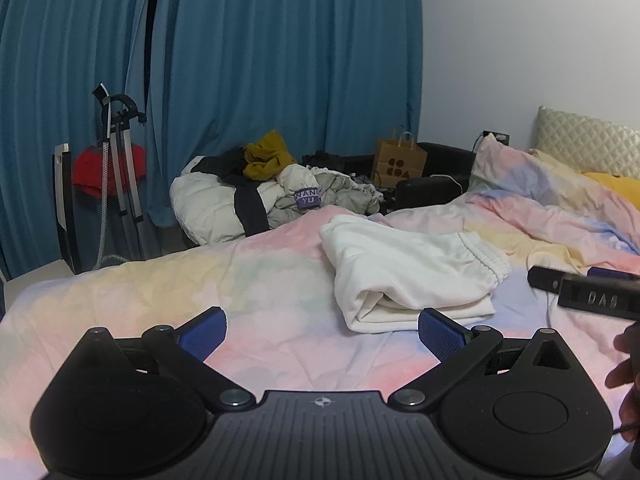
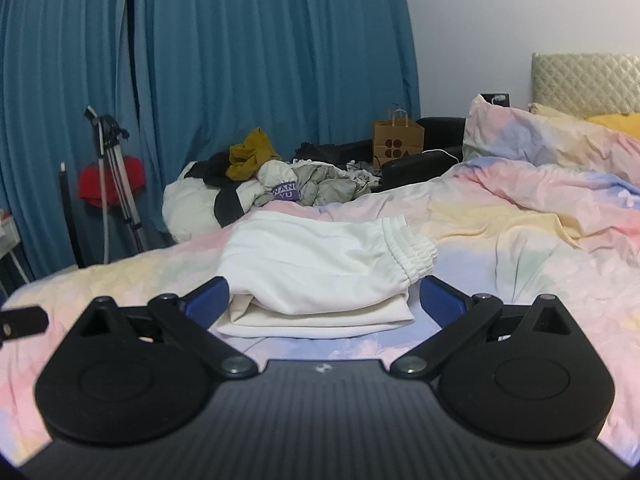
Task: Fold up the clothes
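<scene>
White folded pants (image 2: 320, 276) lie on the pastel bedspread (image 1: 240, 288), elastic waistband toward the pillows. Right gripper (image 2: 323, 300) jaws spread wide at the pants' near folded edge; left gripper (image 1: 322, 330) also wide, over bare bedspread left of them, holding nothing.
</scene>
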A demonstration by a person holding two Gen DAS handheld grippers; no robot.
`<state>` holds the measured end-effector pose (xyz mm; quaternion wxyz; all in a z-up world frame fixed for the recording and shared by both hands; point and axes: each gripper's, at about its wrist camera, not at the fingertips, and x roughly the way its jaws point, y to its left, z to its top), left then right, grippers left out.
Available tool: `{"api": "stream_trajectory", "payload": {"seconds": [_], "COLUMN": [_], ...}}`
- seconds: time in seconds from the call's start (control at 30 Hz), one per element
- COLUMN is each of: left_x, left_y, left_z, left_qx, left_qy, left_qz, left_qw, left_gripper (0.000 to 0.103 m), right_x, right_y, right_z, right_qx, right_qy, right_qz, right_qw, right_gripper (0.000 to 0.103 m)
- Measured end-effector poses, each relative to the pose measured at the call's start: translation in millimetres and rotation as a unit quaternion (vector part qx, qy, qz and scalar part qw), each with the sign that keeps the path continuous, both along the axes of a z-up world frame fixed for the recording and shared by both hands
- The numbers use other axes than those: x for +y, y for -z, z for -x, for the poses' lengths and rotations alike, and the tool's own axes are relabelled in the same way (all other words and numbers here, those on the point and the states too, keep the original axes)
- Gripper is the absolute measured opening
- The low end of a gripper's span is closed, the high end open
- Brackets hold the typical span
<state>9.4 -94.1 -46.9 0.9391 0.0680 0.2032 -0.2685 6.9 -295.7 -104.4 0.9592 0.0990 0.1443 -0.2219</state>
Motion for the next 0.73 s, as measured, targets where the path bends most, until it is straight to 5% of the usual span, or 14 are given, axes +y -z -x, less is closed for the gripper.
{"api": "stream_trajectory", "payload": {"seconds": [0.73], "left_x": [9], "left_y": [7], "left_z": [-10], "left_qx": [0.002], "left_qy": [-0.038], "left_qz": [-0.001], "left_qw": [0.9993], "left_gripper": [0.103], "right_x": [6], "right_y": [8], "right_z": [-3], "right_qx": [0.003], "right_qy": [-0.01], "right_qz": [-0.005], "right_qw": [1.0], "right_gripper": [0.103]}}
